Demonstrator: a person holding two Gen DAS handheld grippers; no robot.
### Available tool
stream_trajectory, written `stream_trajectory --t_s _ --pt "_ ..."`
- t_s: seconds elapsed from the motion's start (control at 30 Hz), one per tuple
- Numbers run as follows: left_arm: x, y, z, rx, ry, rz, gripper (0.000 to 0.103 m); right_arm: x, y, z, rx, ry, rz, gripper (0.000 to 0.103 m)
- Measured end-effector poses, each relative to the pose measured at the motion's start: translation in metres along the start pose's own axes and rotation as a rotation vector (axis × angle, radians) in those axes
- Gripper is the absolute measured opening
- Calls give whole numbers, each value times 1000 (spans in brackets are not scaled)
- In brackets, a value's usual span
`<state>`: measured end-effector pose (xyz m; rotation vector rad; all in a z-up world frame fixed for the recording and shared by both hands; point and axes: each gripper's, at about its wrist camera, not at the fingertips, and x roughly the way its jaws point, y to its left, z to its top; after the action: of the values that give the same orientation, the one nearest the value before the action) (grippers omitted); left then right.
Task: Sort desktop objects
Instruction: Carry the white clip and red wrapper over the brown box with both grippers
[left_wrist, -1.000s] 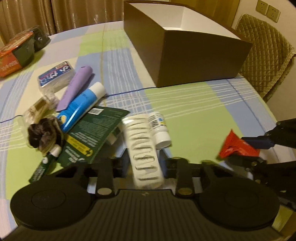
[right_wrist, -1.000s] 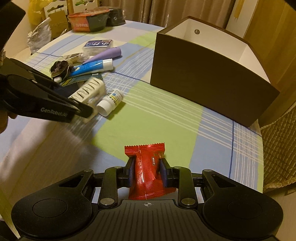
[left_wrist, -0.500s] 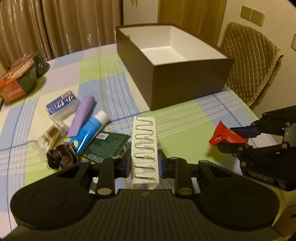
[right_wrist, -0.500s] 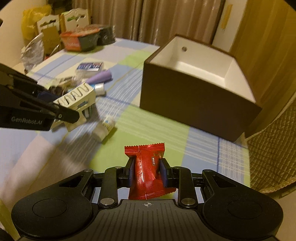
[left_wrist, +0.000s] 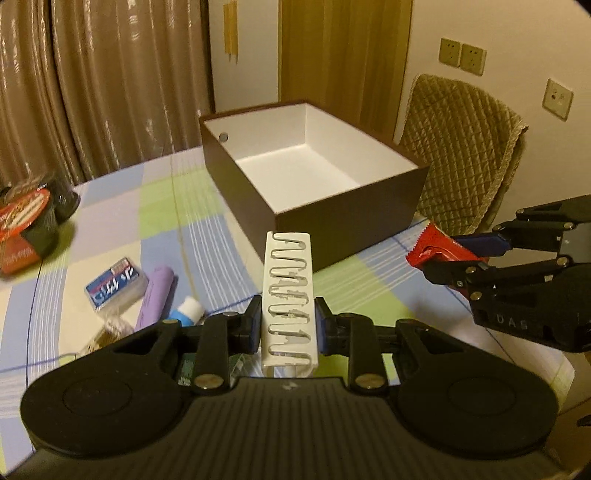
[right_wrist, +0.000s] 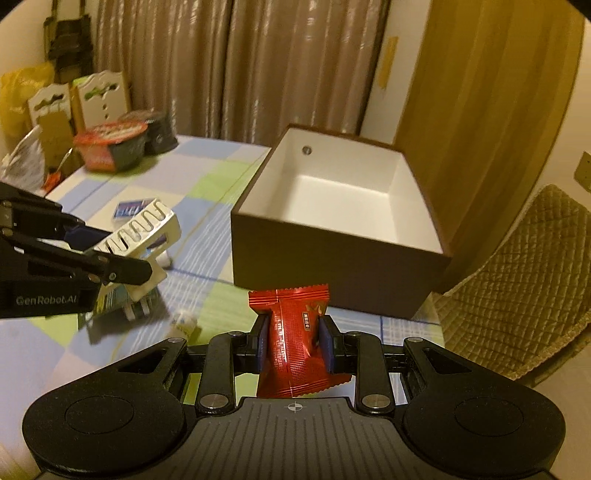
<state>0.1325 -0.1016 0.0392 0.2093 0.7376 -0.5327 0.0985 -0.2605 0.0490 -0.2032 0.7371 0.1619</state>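
Observation:
My left gripper (left_wrist: 289, 325) is shut on a white box of paper clips (left_wrist: 290, 291), held in the air above the table. The same box (right_wrist: 142, 230) shows at the left of the right wrist view. My right gripper (right_wrist: 293, 339) is shut on a red snack packet (right_wrist: 295, 343), also lifted; that packet (left_wrist: 430, 251) pokes out at the right of the left wrist view. The open brown box with a white inside (left_wrist: 314, 173) stands just ahead of both grippers, and in the right wrist view the brown box (right_wrist: 340, 229) shows nothing inside.
On the checked tablecloth (left_wrist: 155, 218) lie a small blue card box (left_wrist: 114, 284), a purple tube (left_wrist: 155, 299), a blue-and-white tube (left_wrist: 186, 308) and a white bottle (right_wrist: 183, 321). Instant-noodle bowls (right_wrist: 114, 147) stand at the far left. A quilted chair (left_wrist: 461, 147) is behind the box.
Both grippers have risen well above the table with their loads, toward the brown box. The paper clip box left the pile; the box's inside now shows.

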Motion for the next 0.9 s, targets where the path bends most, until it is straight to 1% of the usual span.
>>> stream_trajectory --t_s 0.23,0.47,0.7,0.9 --pt "-3 4 5 32 -29 -32 23 -11 2 6 48 -13 -53 28" --pt "0 0 14 35 -47 -57 23 -13 -4 9 66 5 -58 28" --pt "10 -3 34 18 -59 -24 23 -2 -24 30 57 -21 -18 28" --pt "26 -7 67 36 -72 5 23 11 -53 59 68 -65 16 28"
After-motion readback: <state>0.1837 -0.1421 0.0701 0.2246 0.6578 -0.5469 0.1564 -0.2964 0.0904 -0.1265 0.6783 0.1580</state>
